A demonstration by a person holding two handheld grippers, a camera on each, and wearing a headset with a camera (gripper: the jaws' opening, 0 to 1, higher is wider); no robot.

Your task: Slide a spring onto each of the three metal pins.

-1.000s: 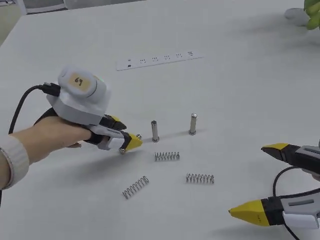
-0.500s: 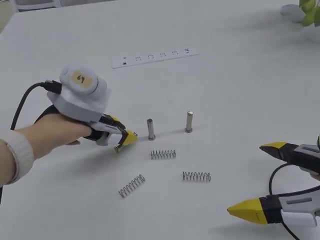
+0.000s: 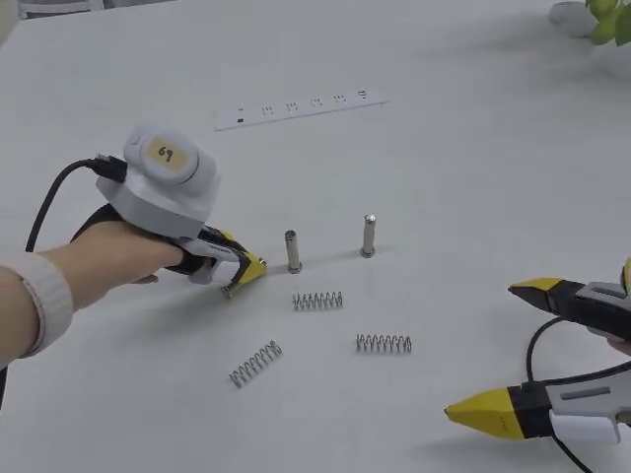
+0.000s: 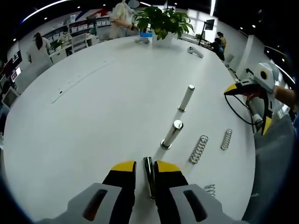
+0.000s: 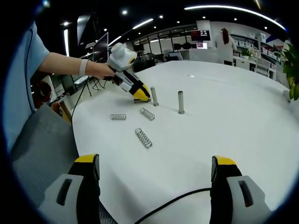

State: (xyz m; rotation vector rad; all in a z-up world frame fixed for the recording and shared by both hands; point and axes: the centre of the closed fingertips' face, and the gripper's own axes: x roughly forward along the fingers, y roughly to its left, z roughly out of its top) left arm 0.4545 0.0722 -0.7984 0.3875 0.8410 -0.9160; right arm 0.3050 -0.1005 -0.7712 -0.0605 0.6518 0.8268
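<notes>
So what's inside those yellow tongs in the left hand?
A metal pin, clamped between the left tongs. In the head view the tongs' tips cover most of it.

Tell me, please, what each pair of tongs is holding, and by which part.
The left tongs grip a slim silver metal pin by its shaft, between their yellow tips. The right tongs are open and hold nothing.
</notes>
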